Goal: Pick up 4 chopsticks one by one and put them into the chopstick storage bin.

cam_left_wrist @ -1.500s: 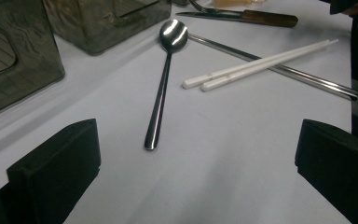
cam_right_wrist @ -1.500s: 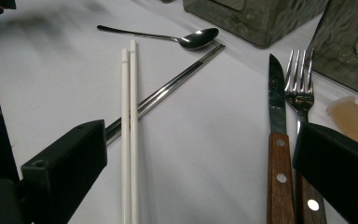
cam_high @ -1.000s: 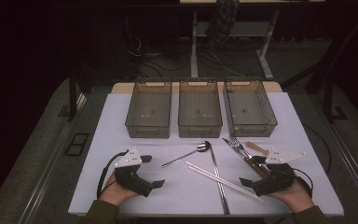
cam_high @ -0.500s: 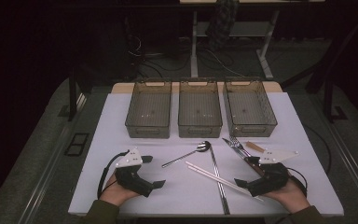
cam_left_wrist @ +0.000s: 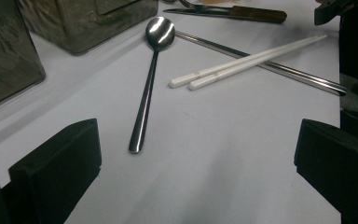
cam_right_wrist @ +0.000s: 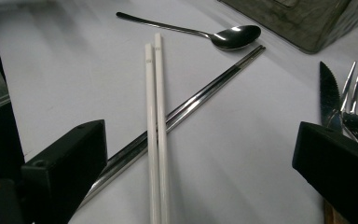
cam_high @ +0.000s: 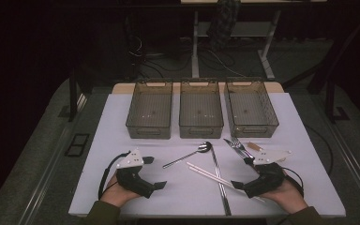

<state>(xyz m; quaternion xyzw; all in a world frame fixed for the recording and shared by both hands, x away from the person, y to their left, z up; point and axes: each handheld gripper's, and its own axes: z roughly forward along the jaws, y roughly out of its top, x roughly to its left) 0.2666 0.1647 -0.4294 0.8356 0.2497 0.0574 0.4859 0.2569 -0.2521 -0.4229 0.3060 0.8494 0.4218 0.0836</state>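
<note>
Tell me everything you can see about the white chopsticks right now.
The white chopsticks are a matched pair, smooth and plastic-looking, lying flat and side by side on the white table. They cross over the metal chopsticks, resting on them. The spoon lies apart from them. They sit between the open jaws of the right gripper, ungrasped.

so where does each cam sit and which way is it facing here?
High view: above the person's table edge, looking forward and down; both hands, left gripper and right gripper show.
Left gripper view: rides that gripper, low, facing the spoon; open black jaws at the bottom.
Right gripper view: rides that gripper, facing the white chopsticks; open jaws too.
Shared: spoon, white chopsticks and steel chopsticks in both gripper views.
</note>
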